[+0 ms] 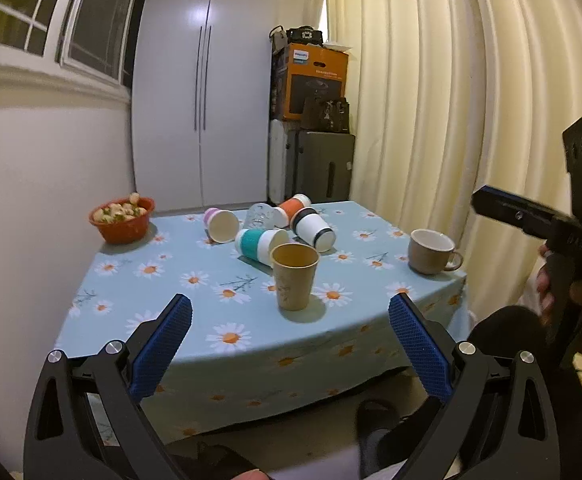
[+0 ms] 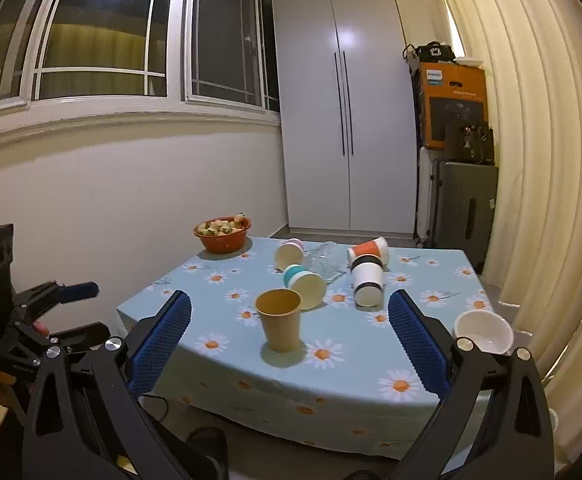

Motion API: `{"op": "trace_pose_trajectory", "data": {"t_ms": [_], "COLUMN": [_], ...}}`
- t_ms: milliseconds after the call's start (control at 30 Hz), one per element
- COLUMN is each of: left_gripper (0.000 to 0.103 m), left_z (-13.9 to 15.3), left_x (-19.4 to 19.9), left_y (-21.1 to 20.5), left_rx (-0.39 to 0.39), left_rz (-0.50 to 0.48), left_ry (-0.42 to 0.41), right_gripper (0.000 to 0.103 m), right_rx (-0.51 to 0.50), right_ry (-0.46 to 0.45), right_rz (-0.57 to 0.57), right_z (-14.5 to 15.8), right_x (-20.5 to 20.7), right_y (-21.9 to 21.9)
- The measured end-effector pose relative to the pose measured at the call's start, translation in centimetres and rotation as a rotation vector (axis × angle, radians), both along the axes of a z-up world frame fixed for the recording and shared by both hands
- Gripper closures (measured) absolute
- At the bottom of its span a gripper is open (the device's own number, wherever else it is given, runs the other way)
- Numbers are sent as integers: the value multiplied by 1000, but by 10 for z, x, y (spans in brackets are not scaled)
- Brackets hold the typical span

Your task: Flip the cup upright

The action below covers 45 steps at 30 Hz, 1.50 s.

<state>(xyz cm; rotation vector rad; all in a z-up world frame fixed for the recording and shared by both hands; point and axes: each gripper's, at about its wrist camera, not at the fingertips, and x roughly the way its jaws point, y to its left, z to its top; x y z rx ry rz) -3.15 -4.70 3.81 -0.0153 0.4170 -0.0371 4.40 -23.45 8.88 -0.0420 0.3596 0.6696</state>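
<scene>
A brown paper cup (image 1: pixel 294 276) stands upright near the table's front edge; it also shows in the right wrist view (image 2: pixel 279 319). Behind it lie several cups on their sides: a teal-banded one (image 1: pixel 259 245) (image 2: pixel 306 284), a black-banded one (image 1: pixel 313 229) (image 2: pixel 367 282), an orange one (image 1: pixel 293 209) (image 2: pixel 369 251), a pink one (image 1: pixel 221 225) (image 2: pixel 289 253), and a clear plastic cup (image 1: pixel 259 216) (image 2: pixel 325 263). My left gripper (image 1: pixel 290 344) is open and empty, in front of the table. My right gripper (image 2: pixel 289 342) is open and empty too, back from the edge.
A beige mug (image 1: pixel 431 256) (image 2: pixel 483 332) stands upright at the table's right front corner. An orange bowl of fruit (image 1: pixel 122 220) (image 2: pixel 223 234) sits at the far left. The daisy tablecloth (image 1: pixel 195 304) covers the table. The curtain (image 1: pixel 471 120) hangs close on the right.
</scene>
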Motion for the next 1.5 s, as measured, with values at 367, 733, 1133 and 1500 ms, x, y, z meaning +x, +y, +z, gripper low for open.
{"op": "trace_pose_trajectory", "data": {"t_ms": [367, 733, 1133, 1500], "left_gripper": [7, 7, 7, 7], "left_z": [-28, -40, -42, -45], "left_x": [9, 14, 14, 17], "left_y": [-6, 3, 2, 4], "left_rx": [38, -17, -19, -35], "left_rz": [-23, -16, 0, 2], "left_ry": [38, 54, 54, 68], "right_gripper": [5, 5, 5, 5], "right_rx": [-75, -50, -79, -84], "right_ry": [55, 157, 134, 131], "right_rz": [-5, -39, -67, -87], "right_z": [-45, -64, -66, -66], "right_x": [13, 25, 22, 21], "right_y": [0, -1, 2, 2]}}
